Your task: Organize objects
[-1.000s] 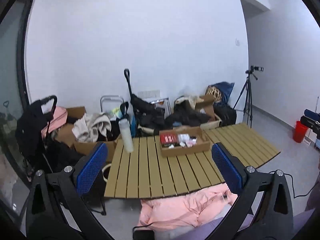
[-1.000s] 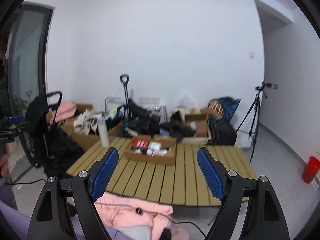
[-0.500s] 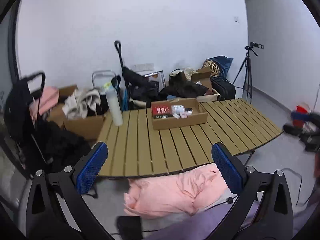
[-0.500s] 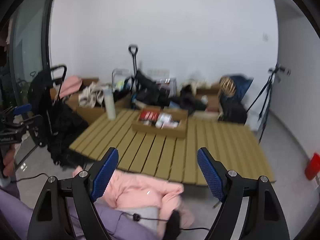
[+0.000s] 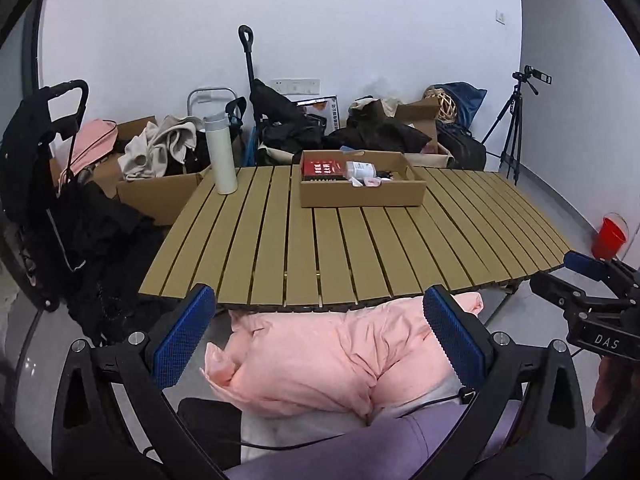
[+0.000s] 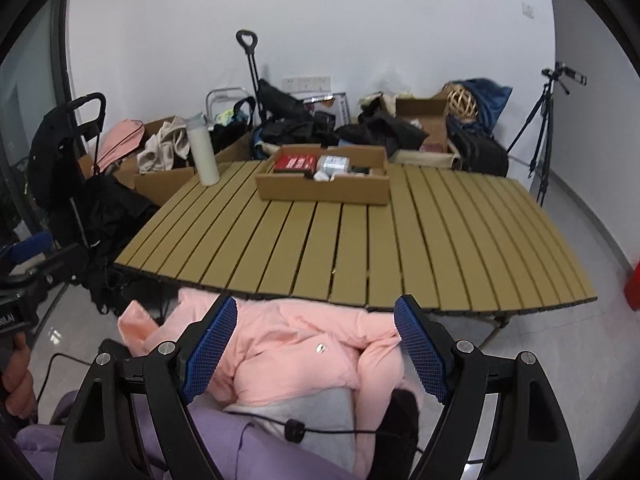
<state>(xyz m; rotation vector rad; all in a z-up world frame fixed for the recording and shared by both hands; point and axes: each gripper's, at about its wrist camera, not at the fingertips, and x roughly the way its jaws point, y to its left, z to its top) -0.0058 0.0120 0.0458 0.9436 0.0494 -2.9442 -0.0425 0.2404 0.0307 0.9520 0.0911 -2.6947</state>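
Observation:
A slatted tan table carries a shallow cardboard box holding a red packet and small white items, and a tall white bottle stands at its far left. In front of the near edge a pink jacket lies over purple-clad legs. My left gripper hangs open above the jacket, nothing between its blue pads. My right gripper is open over the same jacket, also bare. The box and bottle show in the right wrist view too.
Behind the table lie open cartons, dark bags and clothes along the white wall. A black stroller stands at the left, a camera tripod and a red bucket at the right. A thin cable crosses the lap.
Both grippers have sunk and tipped downward. The table now sits closer, and the pink jacket fills more of the lower view. Both pairs of jaws stay equally wide.

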